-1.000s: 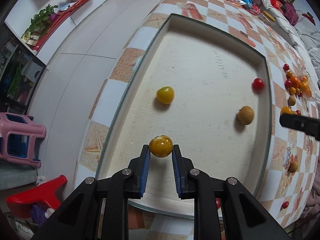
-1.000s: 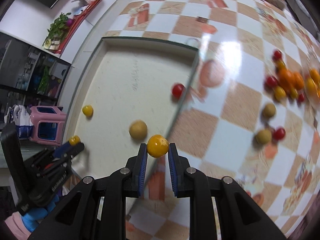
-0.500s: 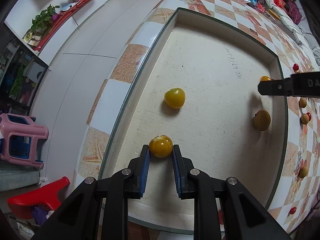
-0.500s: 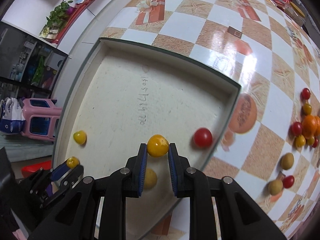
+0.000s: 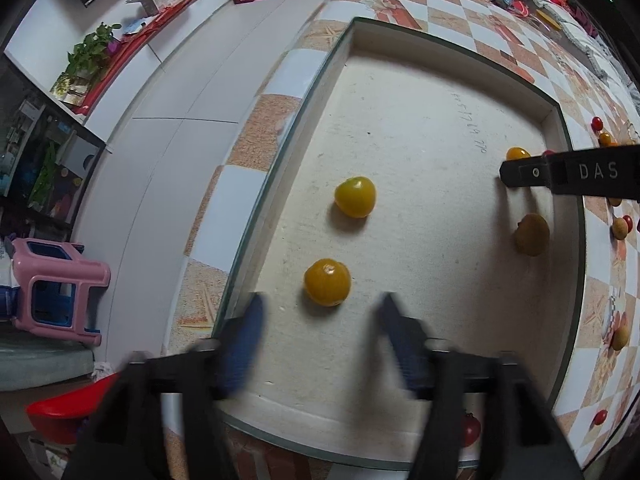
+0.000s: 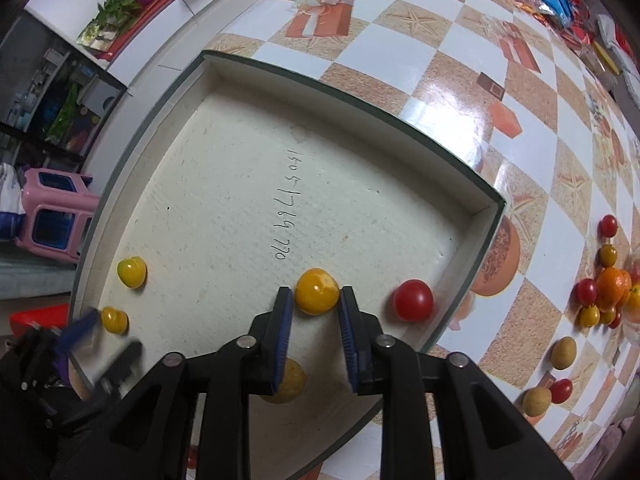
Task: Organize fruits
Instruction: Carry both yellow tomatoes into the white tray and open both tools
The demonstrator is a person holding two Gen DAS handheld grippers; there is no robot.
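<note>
A shallow white tray with a dark green rim lies on the checkered table. My left gripper is open, its fingers blurred, and an orange-yellow tomato rests on the tray floor just ahead of it. A second yellow tomato and a brown fruit also lie in the tray. My right gripper is shut on a yellow tomato over the tray, beside a red tomato. The right gripper also shows in the left wrist view.
Several loose small fruits, red, yellow and orange, lie on the table right of the tray, with two brown ones nearer. A pink stool and a red object stand on the floor to the left.
My left gripper has opened and let go of the orange-yellow tomato, which now rests on the tray floor. My right gripper has carried its yellow tomato further over the tray.
</note>
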